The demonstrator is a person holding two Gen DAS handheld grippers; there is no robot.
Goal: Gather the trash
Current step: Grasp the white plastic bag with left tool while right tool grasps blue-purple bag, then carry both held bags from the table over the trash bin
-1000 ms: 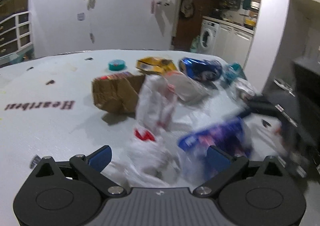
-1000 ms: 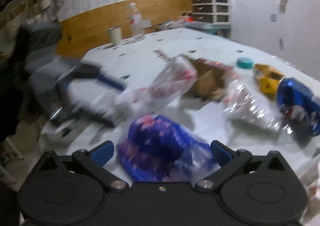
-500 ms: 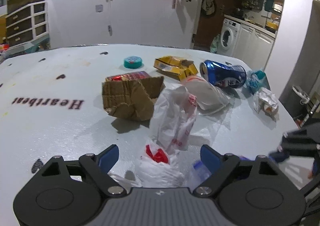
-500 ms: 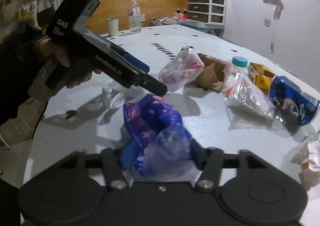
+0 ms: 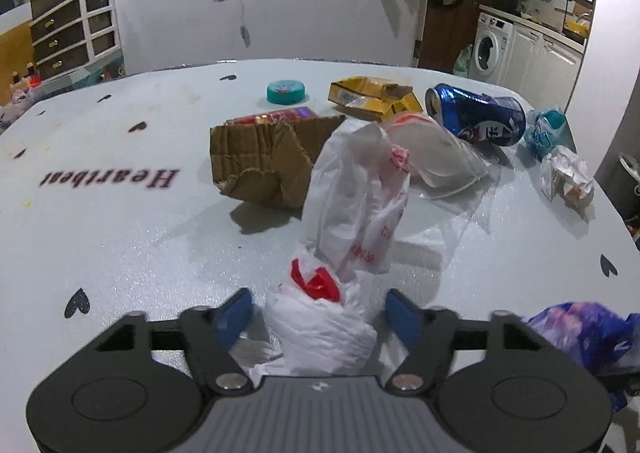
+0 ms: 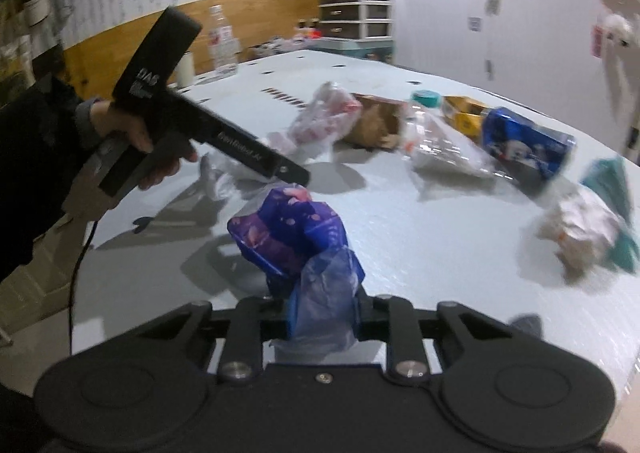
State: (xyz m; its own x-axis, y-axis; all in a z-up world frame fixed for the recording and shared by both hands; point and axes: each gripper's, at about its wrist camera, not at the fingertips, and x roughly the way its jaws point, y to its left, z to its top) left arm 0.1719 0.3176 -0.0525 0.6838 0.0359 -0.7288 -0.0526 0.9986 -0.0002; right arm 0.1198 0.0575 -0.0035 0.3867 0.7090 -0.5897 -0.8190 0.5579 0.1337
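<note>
The right wrist view is smeared on its right side, so the crumpled paper wad [image 6: 576, 241] and the teal wrapper [image 6: 616, 189] near the desk [image 6: 420, 221] edge are hard to make out. In the left wrist view the purple-blue plastic bag [image 5: 588, 333] is cut off at the lower right and blurred. The lower part of the white plastic bag [image 5: 320, 325] is hidden behind the left gripper's body.

The right gripper [image 6: 322, 317] has just been closing and its jaws are now nearly together, pinching the neck of the purple-blue plastic bag, which stands up from the gripper over the desk. A second ago that bag lay loose between wide jaws. The left gripper [image 5: 318, 313] has just been closing too; its blue fingers [image 5: 234, 313] stand about half apart on either side of the white plastic bag with red print, with a small gap on each side, not yet pressing it. That bag rests on the desk, in front of the torn cardboard [image 5: 264, 161], blue can [image 5: 476, 117] and yellow box [image 5: 372, 97]
</note>
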